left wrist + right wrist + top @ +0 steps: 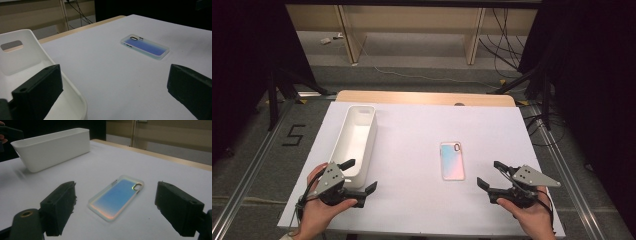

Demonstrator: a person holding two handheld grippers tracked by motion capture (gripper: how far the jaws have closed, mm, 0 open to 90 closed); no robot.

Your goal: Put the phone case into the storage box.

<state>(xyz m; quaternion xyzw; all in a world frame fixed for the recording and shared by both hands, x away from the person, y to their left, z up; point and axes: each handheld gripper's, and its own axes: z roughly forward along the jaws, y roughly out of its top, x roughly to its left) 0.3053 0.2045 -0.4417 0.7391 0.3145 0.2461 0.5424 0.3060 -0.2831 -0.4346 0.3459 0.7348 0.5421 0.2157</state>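
Starting at the left of the high view: the left hand (319, 212) comes in from the bottom edge with the left gripper (360, 176), its grey three-cornered plate tilted on top. The jaws are spread wide and hold nothing. One jaw sits over the near end of the white bin (355, 137); the other hovers above the table (412, 200) just beside it. In the left gripper view that same jaw hangs inside the bin's rim (75, 95), and a slot-shaped handle hole shows in the bin's far end wall.

The bin is long, narrow and plain white, lying lengthwise on the left part of the white tabletop. Nothing can be seen inside it.

Moving to the middle: the phone case (452, 160) lies flat on the table, right of centre, well apart from the bin. It is translucent with a frosted pale rim, and its panel shimmers blue to pink, with an orange glint along one edge in the right gripper view (117, 198). An oval camera cutout sits at its far end. From the left gripper view it reads deeper blue (145, 46).

On the right: the right hand (532, 215) holds the right gripper (489, 174) low near the table's front edge, pointing left and forward. Its jaws are also wide apart and empty, and the case lies ahead between them, not touched.
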